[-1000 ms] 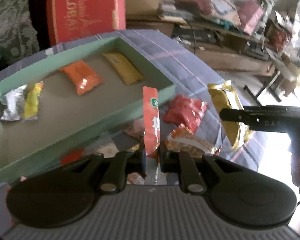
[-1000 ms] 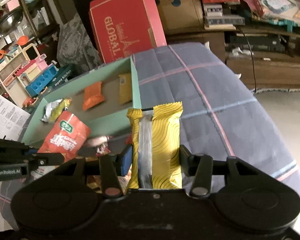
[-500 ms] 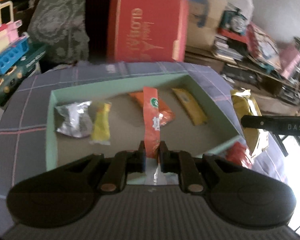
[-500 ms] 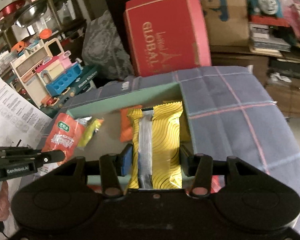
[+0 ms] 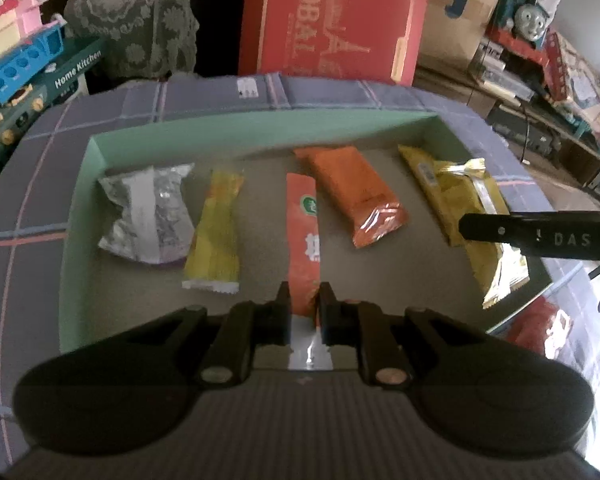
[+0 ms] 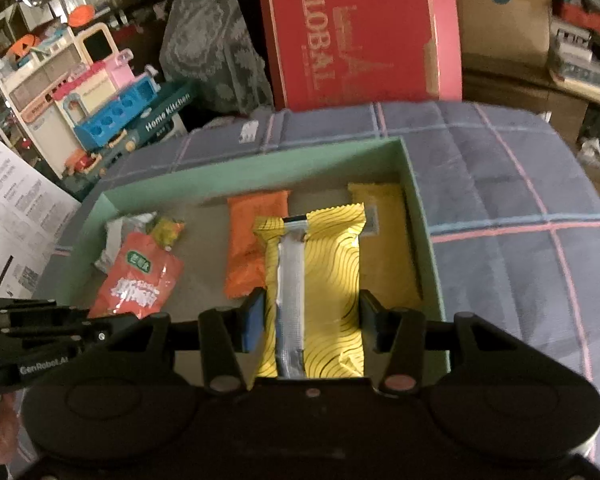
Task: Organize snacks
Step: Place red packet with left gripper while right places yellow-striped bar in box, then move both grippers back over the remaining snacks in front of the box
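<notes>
Nearest us, our left tool [image 5: 303, 304] is clamped on the red-orange pouch [image 5: 303, 236], long axis pointing away from us, over the gap btwn the yellow stick pack [image 5: 216, 232] and the orange bar [image 5: 356, 196]. Our right tool [image 6: 308, 320] grips the yellow striped bar [image 6: 324, 276], also lengthwise fwd, over the right end of the green tray [image 6: 424, 232], above the mustard pack [image 6: 384, 216]. Beyond lies the far tray wall, then the red box [image 6: 360, 32]. Likely next: lower both straight down.
</notes>
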A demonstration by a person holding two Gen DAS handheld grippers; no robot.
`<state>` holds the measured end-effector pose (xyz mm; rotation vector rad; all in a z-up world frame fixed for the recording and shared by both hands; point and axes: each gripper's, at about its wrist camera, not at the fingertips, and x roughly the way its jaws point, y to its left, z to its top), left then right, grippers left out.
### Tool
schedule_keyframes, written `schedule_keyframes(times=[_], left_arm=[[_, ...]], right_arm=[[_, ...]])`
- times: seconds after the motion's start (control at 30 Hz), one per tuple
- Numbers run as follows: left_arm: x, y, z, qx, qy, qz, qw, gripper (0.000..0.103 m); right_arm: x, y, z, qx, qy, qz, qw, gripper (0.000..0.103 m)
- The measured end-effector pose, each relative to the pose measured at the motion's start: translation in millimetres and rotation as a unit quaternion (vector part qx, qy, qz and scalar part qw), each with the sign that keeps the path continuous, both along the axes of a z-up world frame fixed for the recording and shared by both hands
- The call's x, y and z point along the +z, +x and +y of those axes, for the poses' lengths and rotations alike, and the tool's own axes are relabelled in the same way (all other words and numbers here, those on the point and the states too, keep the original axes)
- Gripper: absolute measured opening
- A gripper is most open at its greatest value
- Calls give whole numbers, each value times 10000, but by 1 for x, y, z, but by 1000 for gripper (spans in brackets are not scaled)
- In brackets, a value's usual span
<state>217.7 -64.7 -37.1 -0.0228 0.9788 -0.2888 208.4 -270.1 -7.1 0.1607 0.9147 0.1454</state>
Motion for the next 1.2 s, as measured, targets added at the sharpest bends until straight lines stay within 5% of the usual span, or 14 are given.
schedule_keyframes(times=[0.03, 0.07, 0.1, 0.13, 0.17, 0.23, 0.77, 1.2], left_arm=[[-2, 0, 0, 7, 24, 15, 10000, 17], [-4, -1, 0, 20, 51, 6, 10000, 38], [-4, -1, 0, 33, 72, -16, 10000, 53], [-3, -3, 0, 60, 82, -77, 9999, 82], [0, -7, 1, 119, 104, -210, 9997, 95], [5, -12, 2, 191, 165, -386, 9989, 101], [33, -70, 5, 246, 291, -400, 9985, 103], [-1, -140, -9, -74, 587, 49, 9982, 103]], right_arm=[[-4, 2, 1, 28, 27, 61, 10000, 52], [-6, 3, 2, 32, 22, 90, 10000, 58], [-6, 2, 3, 30, 15, 89, 10000, 75], [-5, 1, 4, 5, 19, 49, 10000, 82], [-3, -2, 3, -21, 40, -45, 10000, 92], [3, -8, 0, -65, 78, -161, 9998, 98], [39, -75, -6, -137, 65, -377, 9992, 103], [36, -144, -12, -197, 197, -348, 9990, 103]])
